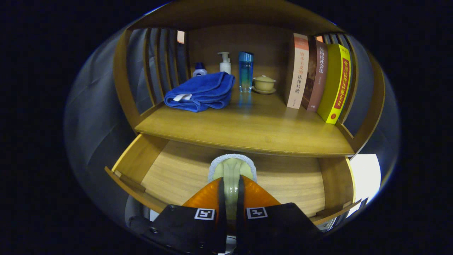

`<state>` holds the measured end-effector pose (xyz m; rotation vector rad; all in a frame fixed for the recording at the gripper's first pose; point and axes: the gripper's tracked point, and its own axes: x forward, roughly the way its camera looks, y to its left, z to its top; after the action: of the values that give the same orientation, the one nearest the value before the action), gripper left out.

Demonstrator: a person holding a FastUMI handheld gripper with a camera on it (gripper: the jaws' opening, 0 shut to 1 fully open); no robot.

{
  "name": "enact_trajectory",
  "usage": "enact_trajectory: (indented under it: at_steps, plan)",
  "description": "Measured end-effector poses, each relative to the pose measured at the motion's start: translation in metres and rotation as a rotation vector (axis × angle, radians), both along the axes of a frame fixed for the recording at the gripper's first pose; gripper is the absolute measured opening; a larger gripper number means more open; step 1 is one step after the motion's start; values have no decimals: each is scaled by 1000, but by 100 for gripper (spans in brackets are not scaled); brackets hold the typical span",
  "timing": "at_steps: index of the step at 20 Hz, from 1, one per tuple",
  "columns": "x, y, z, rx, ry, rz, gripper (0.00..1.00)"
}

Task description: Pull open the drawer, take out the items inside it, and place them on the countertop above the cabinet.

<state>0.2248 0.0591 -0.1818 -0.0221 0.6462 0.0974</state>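
The wooden drawer (139, 159) stands pulled open under the countertop (247, 127); the part of its floor I can see is bare. My gripper (231, 181) is over the drawer, shut on a pale green item with a fuzzy white rim (231, 164). Both fingers press its narrow green body, and its rounded end sticks out just ahead of the fingertips, close under the countertop's front edge. The rest of the item is hidden between the fingers.
On the countertop lie a folded blue towel (201, 92), a small blue-capped bottle (199, 70), a white pump bottle (225, 63), a tall blue bottle (245, 72) and a lidded cup on a saucer (264, 83). Three books (318, 79) stand at the right. Slatted walls close both sides.
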Motion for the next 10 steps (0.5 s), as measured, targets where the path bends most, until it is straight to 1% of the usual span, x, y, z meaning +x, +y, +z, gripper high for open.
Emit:
enact_trajectory:
  at_steps: [2, 5, 7, 10]
  plan:
    - [-3, 5, 12, 8, -23, 9, 19]
    - [4, 8, 48, 22, -95, 5, 19]
    - [18, 7, 68, 32, -128, -8, 19]
    - [52, -2, 89, 16, -159, -55, 19]
